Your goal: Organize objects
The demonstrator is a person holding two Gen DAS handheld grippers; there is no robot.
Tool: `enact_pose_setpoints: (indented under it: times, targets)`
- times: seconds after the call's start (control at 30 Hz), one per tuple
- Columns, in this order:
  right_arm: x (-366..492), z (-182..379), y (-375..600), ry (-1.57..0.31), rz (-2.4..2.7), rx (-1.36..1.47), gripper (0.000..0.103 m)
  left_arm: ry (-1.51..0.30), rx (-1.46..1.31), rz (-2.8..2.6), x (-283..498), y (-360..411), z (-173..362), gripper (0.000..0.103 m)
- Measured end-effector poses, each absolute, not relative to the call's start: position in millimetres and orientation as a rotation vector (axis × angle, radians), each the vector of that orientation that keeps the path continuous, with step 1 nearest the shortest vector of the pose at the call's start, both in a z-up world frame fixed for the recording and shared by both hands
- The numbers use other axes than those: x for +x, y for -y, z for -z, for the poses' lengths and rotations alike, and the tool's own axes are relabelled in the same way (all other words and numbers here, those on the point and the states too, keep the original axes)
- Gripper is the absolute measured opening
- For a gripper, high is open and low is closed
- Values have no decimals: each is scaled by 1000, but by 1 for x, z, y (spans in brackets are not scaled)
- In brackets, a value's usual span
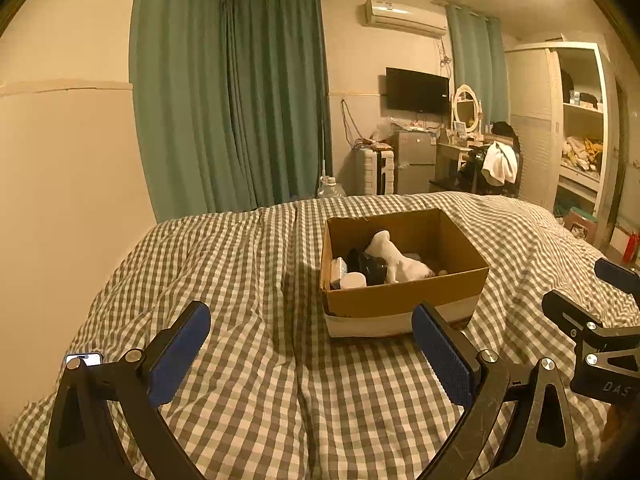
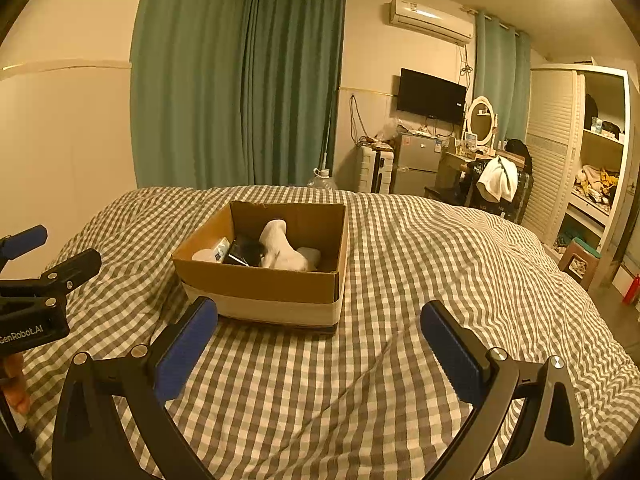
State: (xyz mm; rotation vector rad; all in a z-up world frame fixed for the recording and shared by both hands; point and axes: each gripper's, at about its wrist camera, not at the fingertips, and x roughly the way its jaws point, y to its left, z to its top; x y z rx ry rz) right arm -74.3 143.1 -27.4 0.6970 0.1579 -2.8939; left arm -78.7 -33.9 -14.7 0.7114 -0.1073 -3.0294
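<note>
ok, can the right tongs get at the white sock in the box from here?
Probably yes. The right tongs are open and empty, the cardboard box is open-topped just ahead, and the white sock lies on top of the contents. Only the near wall needs clearing.

- Green curtains (image 1: 240,100) are hanging down the wall far ahead of the claw.
- An air conditioner (image 1: 404,18) is sitting high on the wall, with a dark television (image 1: 416,90) hanging below it.
- A small fridge (image 1: 414,160) is standing beyond the bed's far edge.
- A white towel (image 1: 500,162) is draping over a chair, ahead and to the right.
- A phone (image 1: 84,359) is glowing beside the left claw's outer finger.
</note>
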Motion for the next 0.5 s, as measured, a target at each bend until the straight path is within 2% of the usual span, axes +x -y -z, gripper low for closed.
enact_pose_setpoints:
  times: [0.5]
  targets:
    - [-72,23,-145,-135,2896,684,102,122,710,3038,-77,29,14,103]
